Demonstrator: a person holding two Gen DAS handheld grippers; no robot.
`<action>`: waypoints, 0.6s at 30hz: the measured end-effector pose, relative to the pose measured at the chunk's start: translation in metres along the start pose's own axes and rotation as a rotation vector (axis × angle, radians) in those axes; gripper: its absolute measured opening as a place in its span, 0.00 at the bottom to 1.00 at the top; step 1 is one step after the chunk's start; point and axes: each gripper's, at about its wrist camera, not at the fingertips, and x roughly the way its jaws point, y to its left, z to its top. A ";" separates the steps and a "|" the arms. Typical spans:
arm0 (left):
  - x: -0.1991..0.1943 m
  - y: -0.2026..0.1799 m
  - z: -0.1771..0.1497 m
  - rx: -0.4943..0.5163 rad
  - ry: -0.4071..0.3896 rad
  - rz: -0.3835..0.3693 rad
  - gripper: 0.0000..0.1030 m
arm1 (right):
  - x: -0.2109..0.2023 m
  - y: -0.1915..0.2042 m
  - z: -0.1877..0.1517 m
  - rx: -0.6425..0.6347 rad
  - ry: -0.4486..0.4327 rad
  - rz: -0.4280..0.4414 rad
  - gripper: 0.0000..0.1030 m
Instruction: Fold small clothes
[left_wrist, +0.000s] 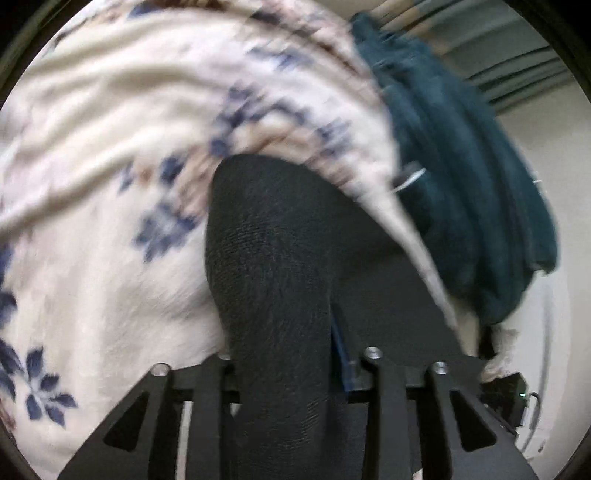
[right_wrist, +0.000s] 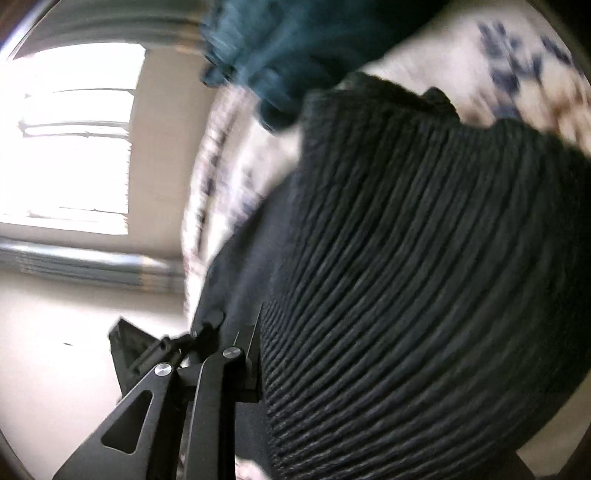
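A black knit garment (left_wrist: 273, 258) rises straight in front of the left wrist camera. It runs down between the jaws of my left gripper (left_wrist: 295, 343), which is shut on it; a blue pad (left_wrist: 341, 354) touches the cloth and the fingertips are covered. In the right wrist view the same black ribbed garment (right_wrist: 424, 258) bulges over the right half. My right gripper (right_wrist: 266, 328) is shut on its edge, with one finger hidden under the cloth. Both views are blurred.
A cream bed cover with blue flowers (left_wrist: 92, 166) lies under the garment and shows again as the cream cover (right_wrist: 517, 74). A teal fleece cloth (left_wrist: 461, 166) lies at the bed's edge. A bright window (right_wrist: 74, 140) and pale floor (right_wrist: 55, 314) fill the left.
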 end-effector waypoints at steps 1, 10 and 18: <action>-0.001 0.004 -0.005 -0.017 0.002 -0.005 0.35 | -0.004 -0.008 0.000 -0.002 0.021 -0.033 0.29; -0.050 -0.050 -0.056 0.099 -0.068 0.325 0.74 | -0.073 -0.012 -0.017 -0.154 0.019 -0.496 0.90; -0.093 -0.117 -0.136 0.209 -0.135 0.563 0.93 | -0.171 0.041 -0.012 -0.502 -0.079 -0.791 1.00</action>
